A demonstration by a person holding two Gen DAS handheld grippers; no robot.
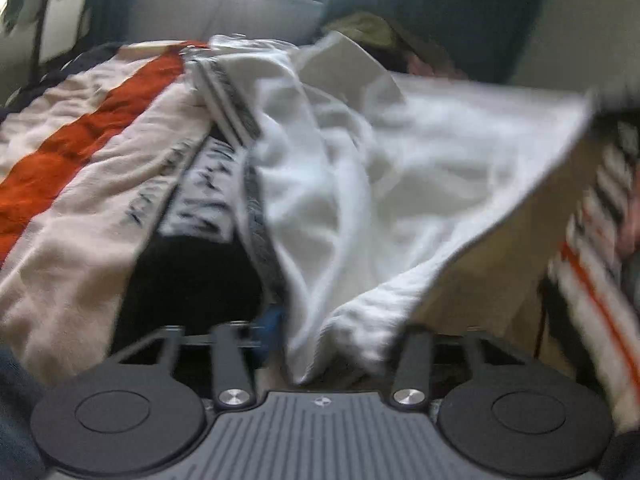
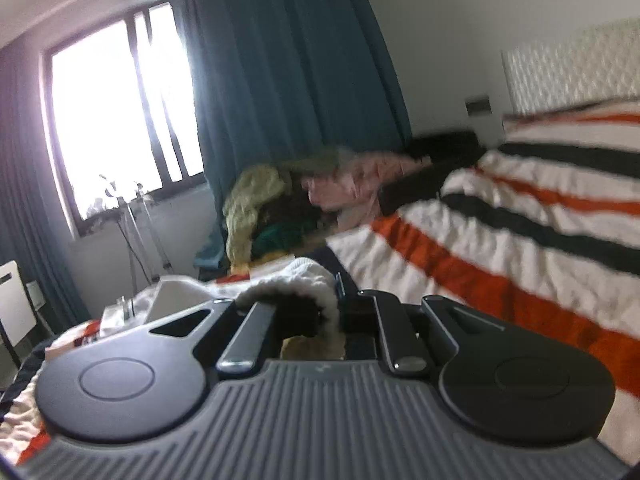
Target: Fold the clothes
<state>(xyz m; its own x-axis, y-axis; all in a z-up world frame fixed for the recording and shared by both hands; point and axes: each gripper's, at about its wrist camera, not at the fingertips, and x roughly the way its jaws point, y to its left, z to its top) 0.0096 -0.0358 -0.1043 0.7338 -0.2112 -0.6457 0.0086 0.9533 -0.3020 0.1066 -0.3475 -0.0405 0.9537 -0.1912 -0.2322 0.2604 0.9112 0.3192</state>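
From your left gripper [image 1: 324, 344], a white garment [image 1: 380, 184] is billowing, creased and blurred, above the striped bedspread [image 1: 92, 152]; its lower edge is draping between the jaws, though you cannot tell whether they are pinching it. A dark-banded hem is running down its left side. From your right gripper [image 2: 316, 320], the jaws are pinching a bunched white fold of the garment [image 2: 304, 280] over the bed. Behind, a clothes pile [image 2: 280, 208] is sitting beneath the teal curtain [image 2: 288, 72], beside the bright window [image 2: 116, 108].

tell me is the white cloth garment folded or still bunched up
Bunched, not folded: the white cloth garment hangs in loose wrinkles, lifted over the orange-striped blanket.
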